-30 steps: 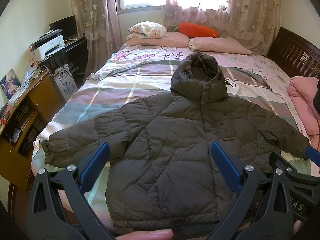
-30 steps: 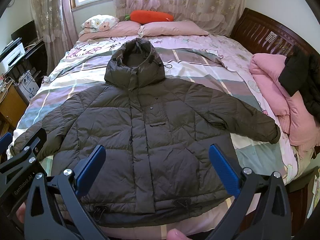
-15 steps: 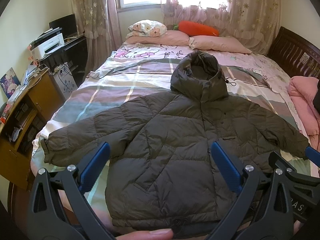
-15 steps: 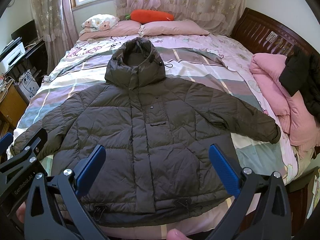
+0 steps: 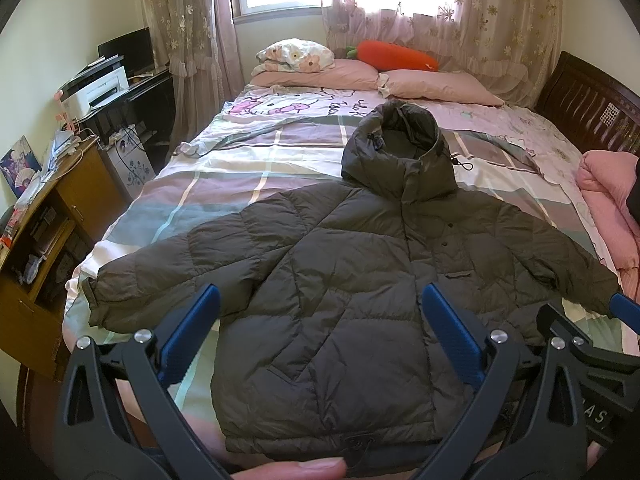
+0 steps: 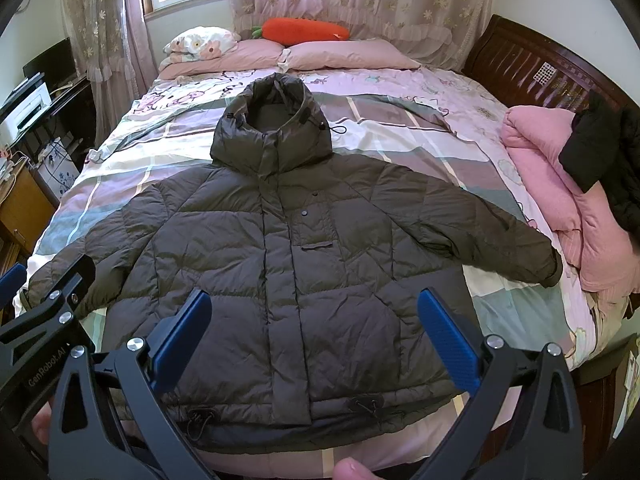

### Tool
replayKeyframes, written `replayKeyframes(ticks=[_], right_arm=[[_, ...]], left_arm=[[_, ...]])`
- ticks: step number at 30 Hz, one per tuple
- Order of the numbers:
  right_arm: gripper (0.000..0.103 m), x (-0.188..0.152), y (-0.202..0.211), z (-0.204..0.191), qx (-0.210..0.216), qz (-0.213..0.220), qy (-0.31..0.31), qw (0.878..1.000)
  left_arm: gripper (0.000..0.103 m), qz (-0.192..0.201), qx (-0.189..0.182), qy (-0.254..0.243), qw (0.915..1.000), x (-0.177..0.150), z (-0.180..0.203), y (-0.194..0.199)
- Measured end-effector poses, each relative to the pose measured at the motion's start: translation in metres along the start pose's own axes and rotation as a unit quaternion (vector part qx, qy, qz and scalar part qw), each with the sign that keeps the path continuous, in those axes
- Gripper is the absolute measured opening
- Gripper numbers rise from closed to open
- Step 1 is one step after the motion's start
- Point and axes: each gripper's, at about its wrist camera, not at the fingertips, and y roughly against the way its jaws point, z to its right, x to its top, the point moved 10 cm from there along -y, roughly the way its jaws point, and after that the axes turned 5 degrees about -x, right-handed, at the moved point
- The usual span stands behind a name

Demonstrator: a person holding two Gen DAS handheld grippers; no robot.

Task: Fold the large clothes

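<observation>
A large dark olive hooded puffer jacket [image 5: 360,280] lies flat, front up, on the bed, sleeves spread to both sides, hood toward the pillows; it also shows in the right wrist view [image 6: 296,252]. My left gripper [image 5: 320,312] is open and empty, held above the jacket's lower left part. My right gripper [image 6: 316,320] is open and empty above the jacket's lower middle, near the hem. Each gripper shows at the edge of the other's view: the right one [image 5: 592,344] and the left one [image 6: 44,304].
The bed has a plaid sheet [image 5: 224,192], pink pillows [image 6: 348,54] and an orange carrot cushion [image 6: 306,30] at the head. A pink quilt with dark clothes [image 6: 560,184] lies on the right. A wooden cabinet [image 5: 44,232] and a desk with a printer [image 5: 96,88] stand left. A dark headboard [image 6: 528,64] stands at the right.
Both grippers have moved slightly forward toward the jacket. The jacket has not moved and both grippers stay open.
</observation>
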Motion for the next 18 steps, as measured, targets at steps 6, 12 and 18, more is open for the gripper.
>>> replayKeyframes(ticks=[6, 12, 18], right_arm=[[0.102, -0.001, 0.0, 0.0, 0.0, 0.0, 0.001, 1.0], [0.102, -0.005, -0.002, 0.001, 0.001, -0.003, -0.001, 1.0], [0.102, -0.008, -0.003, -0.002, 0.002, -0.002, -0.001, 1.0]], left_arm=[[0.101, -0.001, 0.0, 0.0, 1.0, 0.0, 0.0, -0.001], [0.101, -0.001, 0.001, -0.001, 1.0, -0.005, 0.0, -0.007], [0.101, -0.006, 0.001, -0.003, 1.0, -0.013, -0.002, -0.013]])
